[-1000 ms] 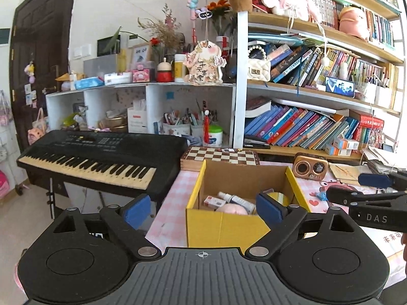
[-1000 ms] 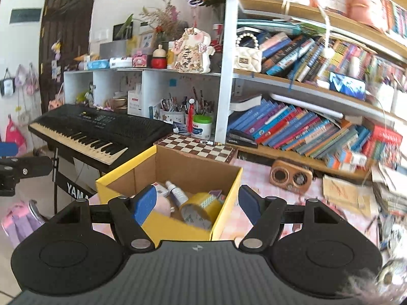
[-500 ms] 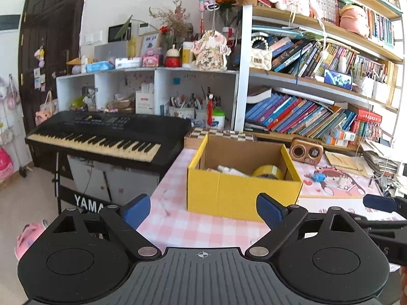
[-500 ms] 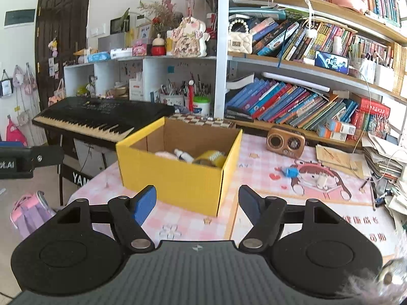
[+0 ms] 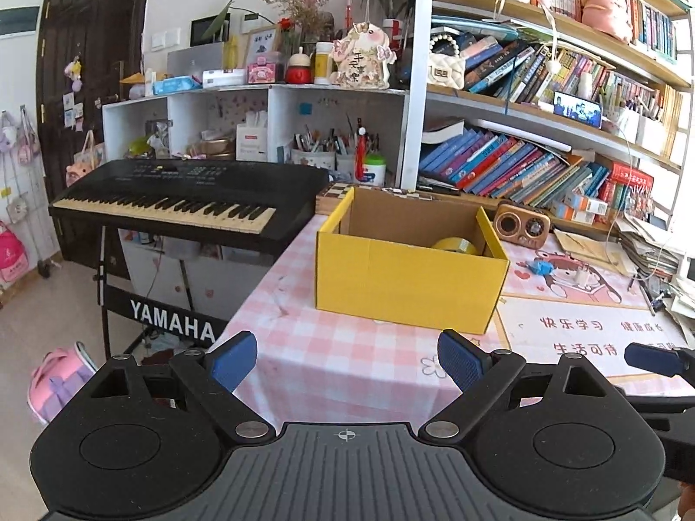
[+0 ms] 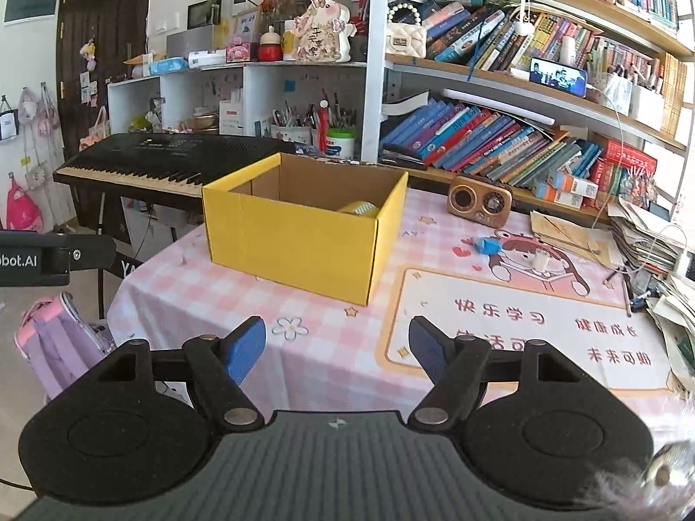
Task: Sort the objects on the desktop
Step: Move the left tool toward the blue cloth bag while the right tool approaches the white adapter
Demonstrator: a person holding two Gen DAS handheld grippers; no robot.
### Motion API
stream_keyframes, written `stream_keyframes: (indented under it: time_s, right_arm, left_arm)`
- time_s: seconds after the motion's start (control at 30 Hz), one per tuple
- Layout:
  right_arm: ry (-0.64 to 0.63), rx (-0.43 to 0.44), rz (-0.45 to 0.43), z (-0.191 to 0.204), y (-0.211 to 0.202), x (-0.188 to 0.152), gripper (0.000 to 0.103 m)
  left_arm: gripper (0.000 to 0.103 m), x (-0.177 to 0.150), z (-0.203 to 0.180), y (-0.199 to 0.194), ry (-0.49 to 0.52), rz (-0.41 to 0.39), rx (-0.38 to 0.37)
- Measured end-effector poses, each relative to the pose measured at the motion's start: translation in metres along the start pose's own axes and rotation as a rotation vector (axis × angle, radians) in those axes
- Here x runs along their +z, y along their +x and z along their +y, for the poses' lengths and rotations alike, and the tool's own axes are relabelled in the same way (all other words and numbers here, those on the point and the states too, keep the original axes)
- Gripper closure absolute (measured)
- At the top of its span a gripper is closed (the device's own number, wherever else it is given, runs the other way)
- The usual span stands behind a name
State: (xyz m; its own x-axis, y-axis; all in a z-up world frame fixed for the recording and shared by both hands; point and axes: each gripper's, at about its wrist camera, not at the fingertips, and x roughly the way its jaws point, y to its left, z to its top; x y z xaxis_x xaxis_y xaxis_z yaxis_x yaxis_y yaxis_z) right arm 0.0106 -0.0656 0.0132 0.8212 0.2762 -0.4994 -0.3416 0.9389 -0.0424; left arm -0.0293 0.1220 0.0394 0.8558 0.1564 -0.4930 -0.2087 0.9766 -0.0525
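Yellow cardboard box (image 6: 299,234) sits open-top on pink checked bench (image 6: 330,347), long axis running left-right w/ a corner toward right gripper (image 6: 336,343), yellow tape roll (image 6: 358,208) inside, small radio (image 6: 480,195) & Yamaha keyboard (image 5: 173,199) near; left gripper (image 5: 347,358) fingers wide, empty; right's just widened, empty.

Ahead of your fingers (image 6: 243,343), the yellow box (image 6: 295,243) wall hides all but the tape roll (image 6: 358,208) top; the worktop (image 6: 499,304) runs off right.
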Motion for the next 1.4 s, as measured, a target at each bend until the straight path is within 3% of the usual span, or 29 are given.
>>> stream_keyframes:
  time_s: [0.67,1.4]
  right_arm:
    - [0.082,-0.15,0.065,-0.047,-0.001,-0.029,0.021]
    - [0.208,-0.337,0.125,-0.159,0.008,-0.039,0.02]
  left_arm:
    - [0.01,-0.015,-0.057,0.026,0.098,0.072,-0.127]
    - [0.01,-0.005,-0.18,0.081,0.226,0.133,-0.344]
